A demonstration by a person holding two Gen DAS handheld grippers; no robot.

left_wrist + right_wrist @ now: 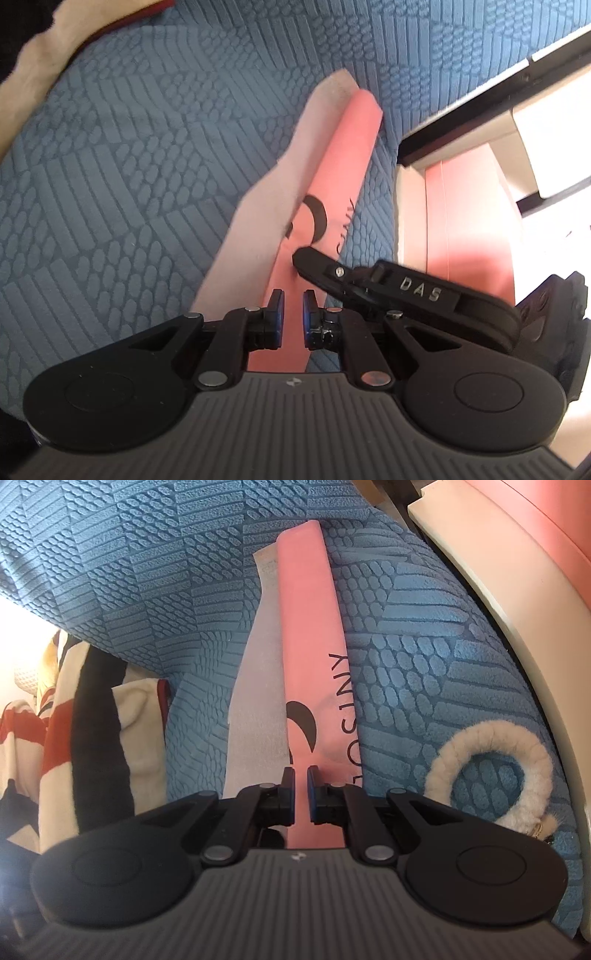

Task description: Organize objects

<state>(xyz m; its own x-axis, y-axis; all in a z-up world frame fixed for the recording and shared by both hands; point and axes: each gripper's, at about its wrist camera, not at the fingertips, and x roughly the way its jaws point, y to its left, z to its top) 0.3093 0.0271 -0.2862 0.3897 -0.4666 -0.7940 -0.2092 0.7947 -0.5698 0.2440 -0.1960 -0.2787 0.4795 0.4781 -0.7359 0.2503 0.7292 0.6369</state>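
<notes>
Between our left gripper (293,319) pads sits the near end of a long pink box (332,192); the jaws stand slightly apart on either side of it, and we cannot tell whether the pads actually press it. Our right gripper (301,797) has its jaws drawn close around the same pink box (308,657), and seems clamped on a thin edge of it. From the left view, our right gripper (406,291) reaches in from the right with one finger touching the box. A pale sheet (258,686) lies along the box's left side. Both rest on a blue textured cover (424,672). A fluffy white ring (491,760) lies on the cover near its right edge, and a striped cloth (85,738) is bunched at its left edge.
</notes>
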